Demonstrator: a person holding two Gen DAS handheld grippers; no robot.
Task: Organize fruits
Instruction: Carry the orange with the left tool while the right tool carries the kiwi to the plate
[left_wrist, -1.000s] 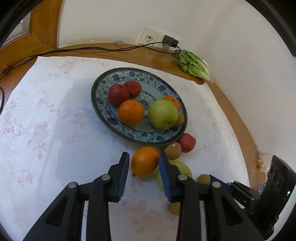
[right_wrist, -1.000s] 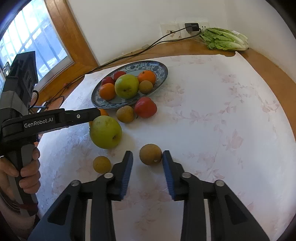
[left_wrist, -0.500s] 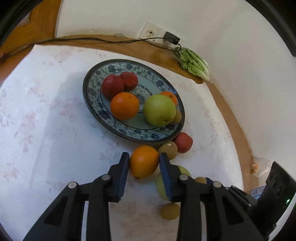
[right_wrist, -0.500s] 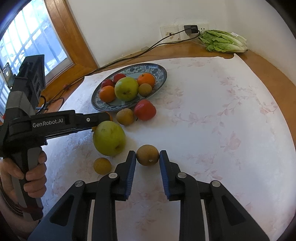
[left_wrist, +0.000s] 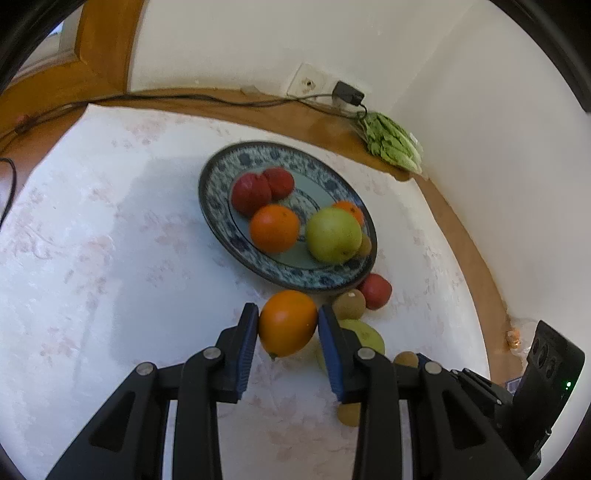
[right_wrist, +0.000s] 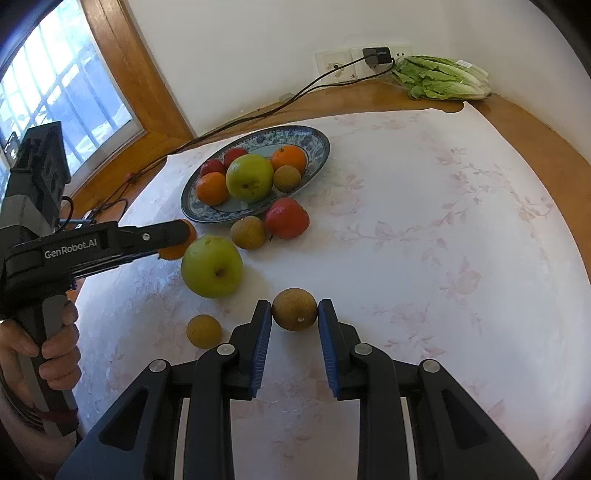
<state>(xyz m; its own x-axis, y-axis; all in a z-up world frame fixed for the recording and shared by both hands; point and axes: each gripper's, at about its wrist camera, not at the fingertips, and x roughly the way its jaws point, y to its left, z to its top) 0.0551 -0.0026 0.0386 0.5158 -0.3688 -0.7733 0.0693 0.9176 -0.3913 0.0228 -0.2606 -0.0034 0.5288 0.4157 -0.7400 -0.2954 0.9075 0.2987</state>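
Tablecloth (right_wrist: 424, 206) is smooth, so your left gripper (left_wrist: 287, 325), clamped on the orange (left_wrist: 286, 321), and your right gripper (right_wrist: 294, 314), clamped on the brown fruit (right_wrist: 294, 308), may let these round fruits roll if they slip short of the plate (left_wrist: 218, 218).

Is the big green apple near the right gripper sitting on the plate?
No, that green apple lies on the tablecloth, outside the plate.

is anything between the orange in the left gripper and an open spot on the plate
Nothing visible blocks it. The orange, clamped in the left gripper, sits just short of the plate's near rim, with only bare cloth between. The plate's left part is free; an orange on the plate and green apple fill the middle.
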